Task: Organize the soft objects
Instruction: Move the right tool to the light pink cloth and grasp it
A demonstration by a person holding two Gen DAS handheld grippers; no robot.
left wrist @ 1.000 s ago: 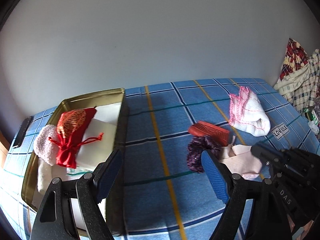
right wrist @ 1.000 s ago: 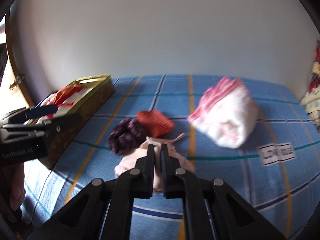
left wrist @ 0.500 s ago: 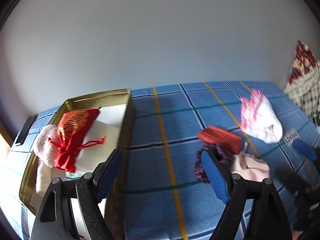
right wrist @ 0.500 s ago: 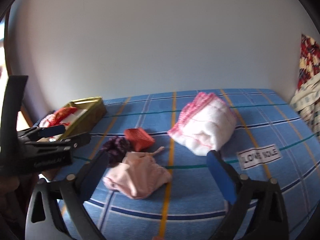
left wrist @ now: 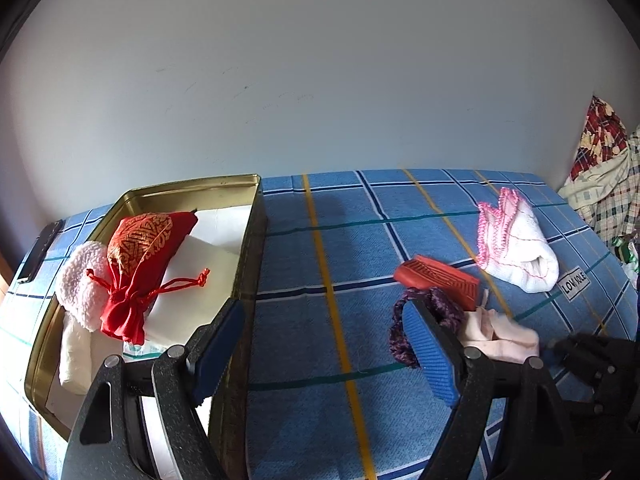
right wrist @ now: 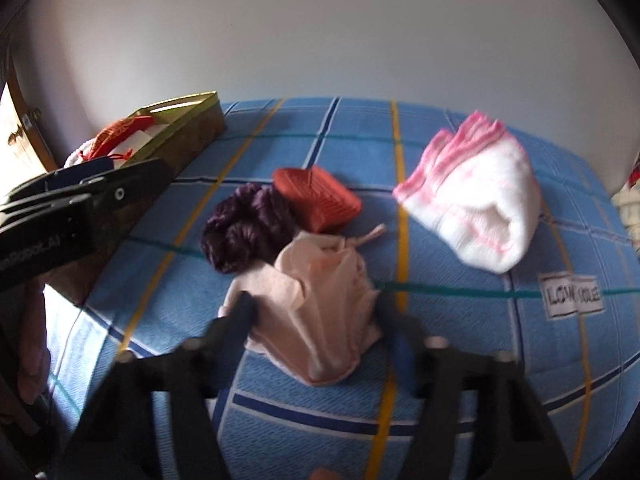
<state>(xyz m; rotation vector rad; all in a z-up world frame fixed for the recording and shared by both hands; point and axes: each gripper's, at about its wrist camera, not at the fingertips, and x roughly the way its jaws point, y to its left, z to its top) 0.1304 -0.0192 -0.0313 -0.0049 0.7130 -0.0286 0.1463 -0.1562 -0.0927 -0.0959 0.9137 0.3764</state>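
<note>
My right gripper [right wrist: 314, 312] is low over the blue checked bedsheet [right wrist: 460, 360], its jaws closing on the pale pink drawstring pouch [right wrist: 320, 280]; both fingers touch the pouch's sides and it bunches up between them. Just behind lie a purple scrunchie [right wrist: 244, 228], a red ribbed pouch [right wrist: 320, 196] and a rolled white cloth with pink trim [right wrist: 476, 208]. My left gripper [left wrist: 320, 312] is open and holds nothing, hovering by the right wall of the gold tin [left wrist: 252, 264]. In the tin lie a red and gold drawstring bag [left wrist: 140, 256], a fluffy pink piece [left wrist: 80, 280] and white cloths.
A pale wall runs along the far side of the bed. A heap of checked clothes [left wrist: 608, 188] lies at the right edge. A dark flat device [left wrist: 40, 248] rests left of the tin. A wooden door [right wrist: 16, 140] stands at the left.
The right gripper opened wide, dropped toward the pink pouch and is now closing around it. The left gripper stayed open beside the tin.
</note>
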